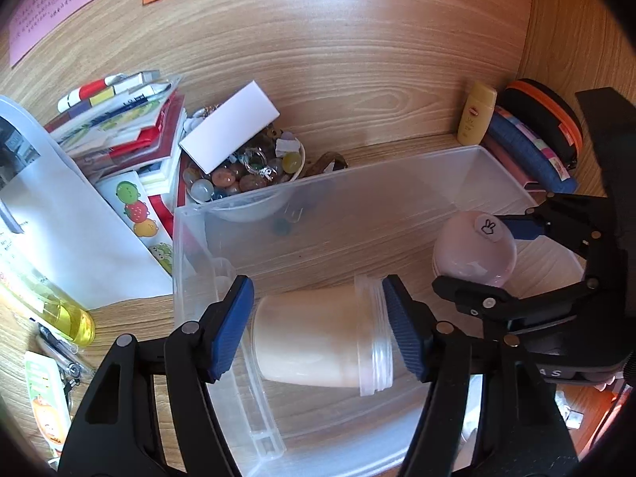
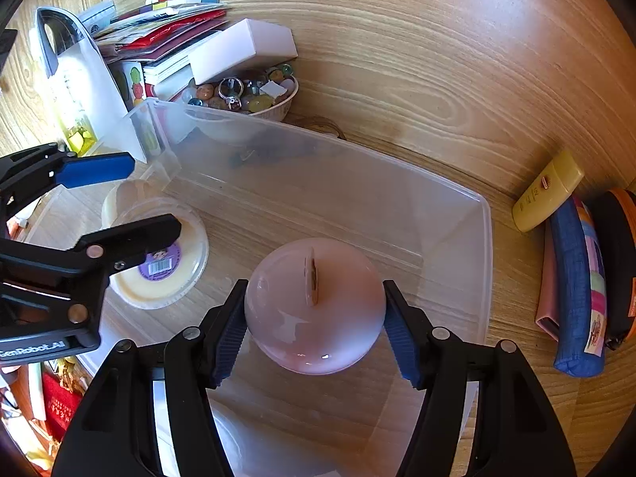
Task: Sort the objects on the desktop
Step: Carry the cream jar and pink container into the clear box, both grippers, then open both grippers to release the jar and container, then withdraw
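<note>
- Your left hand-held gripper [image 1: 318, 334] has a cream jar [image 1: 314, 340] between its 2 blue pads; the jar lies on its side with its clear threaded neck toward the right pad, inside the clear plastic bin [image 1: 190, 238].
- The right pad meets the jar's neck, and the left pad sits right at its base (you cannot tell whether a sliver of gap remains there), so it reads as a pinch on the jar.
- Your right hand-held gripper [image 2: 314, 326] clamps a pale pink round container [image 2: 314, 302], with both pads pressed to its sides, also over the bin's interior.
- In the right wrist view the jar's flat end faces the camera and carries a purple barcode label [image 2: 161, 260].
- The bin stands on the wooden bench [image 2: 437, 59].
- Behind the bin, a bowl [image 1: 242, 183] holds marbles and rings, with a white box [image 1: 230, 131] resting on it.
- To the right of the bin, a yellow bottle [image 1: 476, 113] stands beside a blue pouch [image 1: 528, 147] and a black case with orange trim [image 1: 544, 115].
- To the left lies a stack of booklets [image 1: 119, 127].
</note>
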{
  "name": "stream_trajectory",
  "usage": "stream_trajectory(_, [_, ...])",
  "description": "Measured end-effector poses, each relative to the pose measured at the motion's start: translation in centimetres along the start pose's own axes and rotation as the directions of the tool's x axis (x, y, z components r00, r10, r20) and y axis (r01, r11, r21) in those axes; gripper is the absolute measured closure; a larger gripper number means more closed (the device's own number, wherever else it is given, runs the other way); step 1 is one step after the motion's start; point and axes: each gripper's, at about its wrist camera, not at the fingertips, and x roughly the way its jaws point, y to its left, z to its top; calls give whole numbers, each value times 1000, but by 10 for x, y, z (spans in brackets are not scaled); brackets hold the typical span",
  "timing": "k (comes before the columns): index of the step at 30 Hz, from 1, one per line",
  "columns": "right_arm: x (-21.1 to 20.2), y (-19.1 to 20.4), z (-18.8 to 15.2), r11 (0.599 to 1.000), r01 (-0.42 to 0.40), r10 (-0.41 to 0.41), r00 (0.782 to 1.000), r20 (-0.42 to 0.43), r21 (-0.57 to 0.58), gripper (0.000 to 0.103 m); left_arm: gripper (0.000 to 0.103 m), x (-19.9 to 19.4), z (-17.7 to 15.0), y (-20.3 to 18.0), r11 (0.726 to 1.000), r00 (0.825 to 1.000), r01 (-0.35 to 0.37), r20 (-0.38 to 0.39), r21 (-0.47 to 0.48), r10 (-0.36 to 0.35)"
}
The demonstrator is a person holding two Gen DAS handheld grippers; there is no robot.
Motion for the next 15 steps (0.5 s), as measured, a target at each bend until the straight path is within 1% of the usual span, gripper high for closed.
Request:
stream_trajectory(2, [-1,0,0,1000,-3,3,1000,-2,5,42,36,-5,0,-1,1000,1000,-1,10,2,1])
stream_trajectory(5, [-8,1,-1,1000,5,-5,1000,15,-4,41,29,-11,0,-3,1000,1000,-2,27,3,2])
stream_trajectory(7, [-13,3,-1,1000,13,-12,999,30,-13,36,29,-17,-1,-3,1000,999,-1,35,3,1])
stream_trajectory(10, [-21,8,-3,999,33,-32,998,52,-26,35,29,-25,-2,-5,1000,999,-7,47,0,7])
stream_trajectory(15, [-32,12,-8,1000,21,-19,997,77,-22,35,28,-40,-5,-7,1000,998,-12,67,-1,13])
